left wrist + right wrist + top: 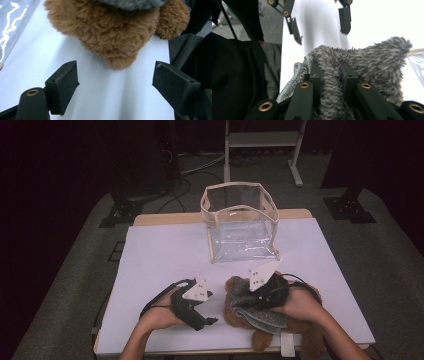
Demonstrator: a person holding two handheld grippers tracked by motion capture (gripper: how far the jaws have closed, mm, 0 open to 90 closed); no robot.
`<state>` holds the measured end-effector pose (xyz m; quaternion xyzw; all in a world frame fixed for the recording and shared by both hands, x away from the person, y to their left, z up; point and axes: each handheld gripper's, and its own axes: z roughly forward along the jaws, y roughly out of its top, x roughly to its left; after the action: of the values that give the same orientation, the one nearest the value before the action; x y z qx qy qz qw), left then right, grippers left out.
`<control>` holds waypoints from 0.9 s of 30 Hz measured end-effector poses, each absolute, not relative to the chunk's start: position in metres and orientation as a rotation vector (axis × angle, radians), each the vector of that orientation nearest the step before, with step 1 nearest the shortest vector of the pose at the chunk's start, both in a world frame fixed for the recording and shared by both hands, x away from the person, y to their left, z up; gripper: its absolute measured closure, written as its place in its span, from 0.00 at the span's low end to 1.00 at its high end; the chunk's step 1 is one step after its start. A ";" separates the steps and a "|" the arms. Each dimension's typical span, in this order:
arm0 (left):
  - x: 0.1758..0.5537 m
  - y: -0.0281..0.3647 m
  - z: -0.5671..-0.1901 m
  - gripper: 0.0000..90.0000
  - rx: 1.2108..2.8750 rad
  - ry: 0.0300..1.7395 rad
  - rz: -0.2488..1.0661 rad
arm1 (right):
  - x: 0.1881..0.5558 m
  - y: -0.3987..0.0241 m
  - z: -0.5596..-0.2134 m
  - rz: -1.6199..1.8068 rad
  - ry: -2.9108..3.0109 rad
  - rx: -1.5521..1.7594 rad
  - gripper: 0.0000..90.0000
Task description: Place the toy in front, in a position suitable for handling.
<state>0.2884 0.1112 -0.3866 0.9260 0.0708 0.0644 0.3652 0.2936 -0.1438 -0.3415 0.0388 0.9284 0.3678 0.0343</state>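
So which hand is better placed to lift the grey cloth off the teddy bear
Right. Its tongs are already clamped on the grey cloth lying over the teddy bear, while the left tongs stand open beside the bear, holding nothing.

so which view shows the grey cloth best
The right gripper view: the cloth is close up, pinched between that gripper's jaws. The high view shows it small, draped on the teddy. The left gripper view catches just an edge.

The teddy bear [245, 312] is tawny brown, draped with a heathered grey cloth [260, 312] (pale blue stitching on its hem). The clear bag [240, 222] has beige trim; the tabletop [160, 255] is white.
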 end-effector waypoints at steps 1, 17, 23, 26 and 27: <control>0.289 0.111 -0.386 0.21 2.375 0.181 0.166 | 0.293 -0.149 -0.341 1.143 2.853 0.136 0.84; 0.286 0.104 -0.383 0.19 2.345 0.145 0.173 | 0.318 -0.142 -0.331 1.148 2.876 0.165 0.83; 0.287 0.107 -0.385 0.18 2.344 0.155 0.169 | 0.330 -0.143 -0.335 1.126 2.920 0.185 0.83; 0.287 0.107 -0.384 0.18 2.343 0.154 0.175 | 0.330 -0.162 -0.334 1.125 2.921 0.252 0.83; 0.286 0.106 -0.384 0.17 2.341 0.158 0.178 | 0.331 -0.168 -0.334 1.122 2.917 0.267 0.83</control>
<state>0.2865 0.1062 -0.3840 0.9185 0.0619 0.0700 0.3843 0.3308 -0.1681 -0.3336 0.0852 0.9299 0.3577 0.0024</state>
